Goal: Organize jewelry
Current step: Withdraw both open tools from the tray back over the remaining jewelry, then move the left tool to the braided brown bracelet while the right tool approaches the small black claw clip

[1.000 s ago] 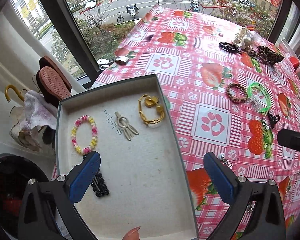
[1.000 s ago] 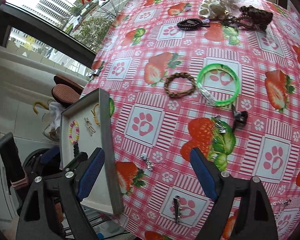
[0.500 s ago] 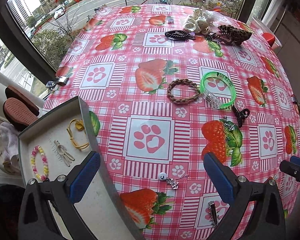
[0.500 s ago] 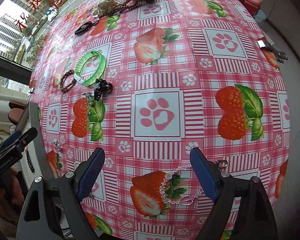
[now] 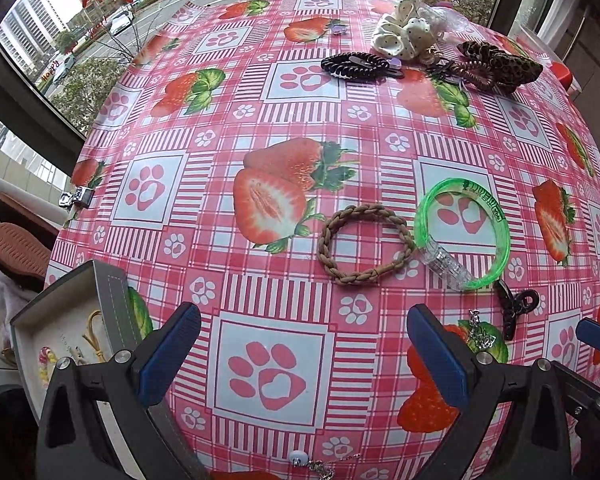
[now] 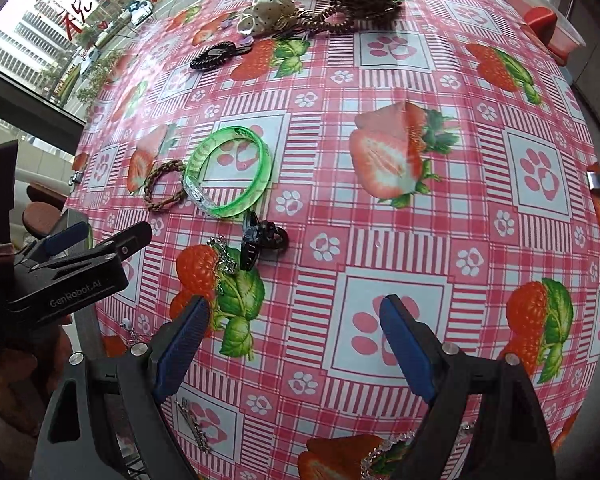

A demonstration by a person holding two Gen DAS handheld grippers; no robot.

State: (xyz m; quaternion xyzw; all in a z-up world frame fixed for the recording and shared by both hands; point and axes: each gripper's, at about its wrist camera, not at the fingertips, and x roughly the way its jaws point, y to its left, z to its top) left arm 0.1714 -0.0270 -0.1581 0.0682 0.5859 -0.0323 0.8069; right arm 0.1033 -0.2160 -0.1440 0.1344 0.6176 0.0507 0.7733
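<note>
only the tray corner shows, both gripper jaws wide, empty.

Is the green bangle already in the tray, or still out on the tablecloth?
Out. The green bangle lies flat on the tablecloth beside the braided brown bracelet, well apart from the tray at the table's edge.

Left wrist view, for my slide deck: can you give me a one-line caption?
Open left gripper above a strawberry tablecloth, braided bracelet and green bangle ahead.
</note>
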